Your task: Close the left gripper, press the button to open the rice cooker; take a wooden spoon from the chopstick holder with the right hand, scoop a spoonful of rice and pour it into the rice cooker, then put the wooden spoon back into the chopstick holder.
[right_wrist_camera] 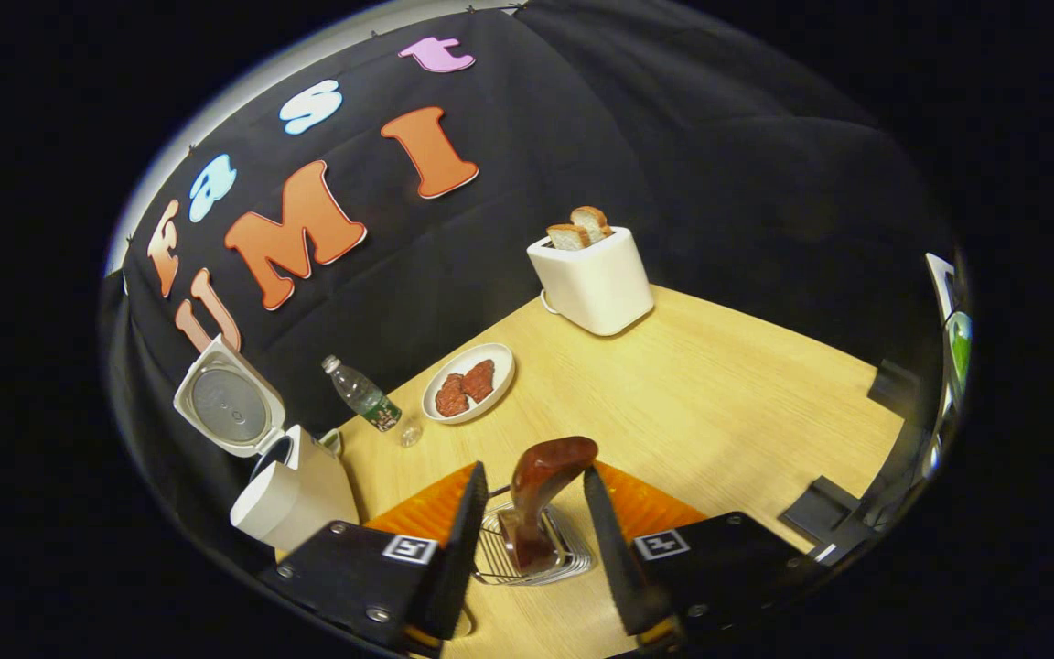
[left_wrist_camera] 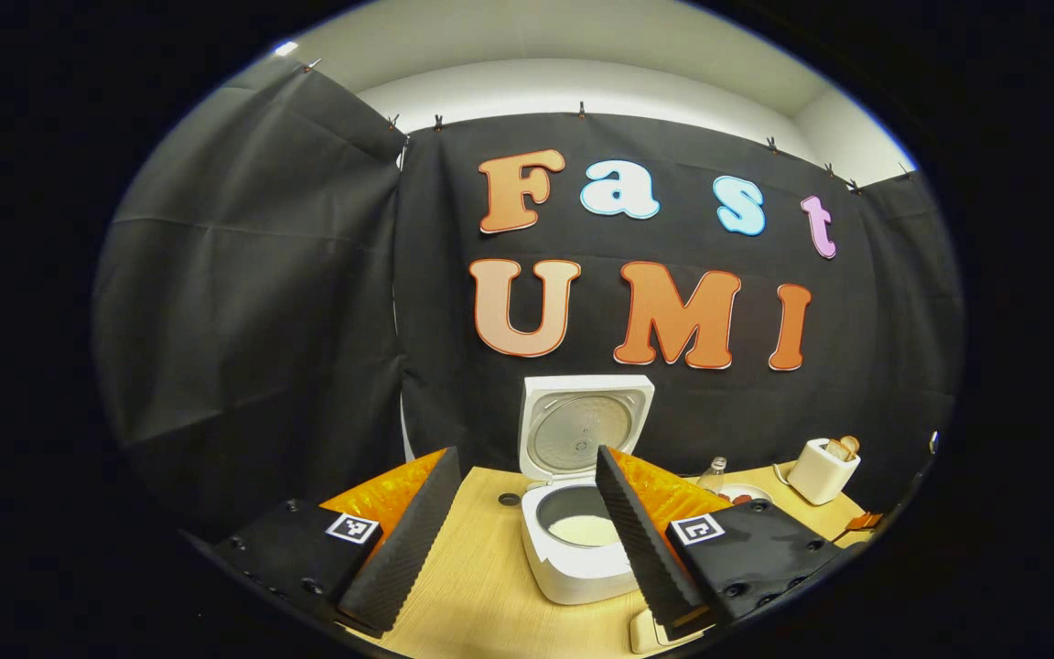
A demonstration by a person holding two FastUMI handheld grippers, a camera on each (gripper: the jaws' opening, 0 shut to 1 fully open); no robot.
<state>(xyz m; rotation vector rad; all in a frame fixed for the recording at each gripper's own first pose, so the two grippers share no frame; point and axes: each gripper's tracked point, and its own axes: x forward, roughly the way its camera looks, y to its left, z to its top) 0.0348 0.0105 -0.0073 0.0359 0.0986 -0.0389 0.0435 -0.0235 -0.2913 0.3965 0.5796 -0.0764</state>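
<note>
1. The rice cooker (left_wrist_camera: 582, 540) is white and sits on the light wood desk (left_wrist_camera: 472, 586). Its lid (left_wrist_camera: 585, 426) is open and stands straight up at the back. Inside is a round gray pot with white rice (left_wrist_camera: 585, 529) at the bottom.
2. The wooden spoon (right_wrist_camera: 541, 485) is dark reddish brown and shiny. It stands upright in the chopstick holder (right_wrist_camera: 536, 554), with its wide end on top.
3. The chopstick holder is a small silver wire rack on the desk, well apart from the rice cooker.
</note>
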